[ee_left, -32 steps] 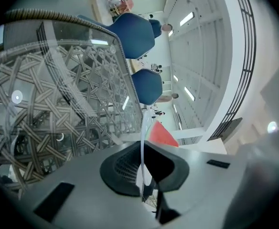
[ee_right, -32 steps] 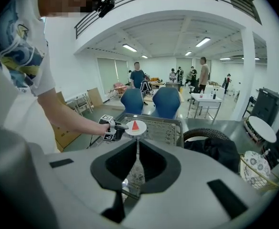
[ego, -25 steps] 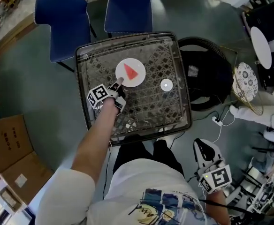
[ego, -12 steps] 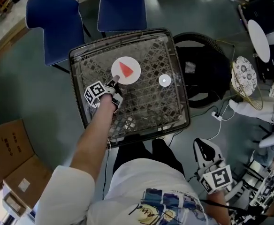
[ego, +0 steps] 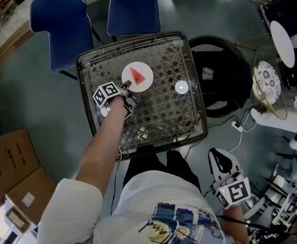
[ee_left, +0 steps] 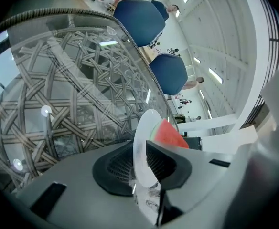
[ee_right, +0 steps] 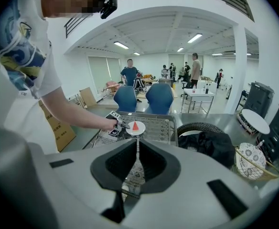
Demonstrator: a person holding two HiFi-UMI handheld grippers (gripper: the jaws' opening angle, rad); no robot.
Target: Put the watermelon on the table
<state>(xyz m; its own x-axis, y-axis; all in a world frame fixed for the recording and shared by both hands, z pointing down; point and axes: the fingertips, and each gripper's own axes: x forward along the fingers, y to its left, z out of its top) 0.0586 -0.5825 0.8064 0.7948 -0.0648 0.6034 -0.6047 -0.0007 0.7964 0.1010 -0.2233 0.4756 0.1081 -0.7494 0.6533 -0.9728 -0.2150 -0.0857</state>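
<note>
A red watermelon wedge [ego: 136, 75] lies on a white plate [ego: 146, 82] on the glass-topped lattice table [ego: 161, 117], toward its far left. My left gripper [ego: 124, 88] reaches the plate's near-left rim. In the left gripper view the plate's edge [ee_left: 140, 144] stands between the jaws, which are opening and parted around it, with the watermelon [ee_left: 169, 134] just beyond. My right gripper [ego: 220, 157] hangs low at my right side, off the table, shut and empty. From the right gripper view the plate [ee_right: 136, 130] is seen far ahead.
A small white disc [ego: 181, 88] lies on the glass to the right of the plate. Two blue chairs [ego: 62, 24] stand behind the table. A round basket with a black bag [ego: 225, 80] sits at the right, cardboard boxes [ego: 8, 161] at the left.
My left hand has tipped and its marker cube has come nearer the plate. The plate keeps its place on the table. The right gripper has stayed still.
</note>
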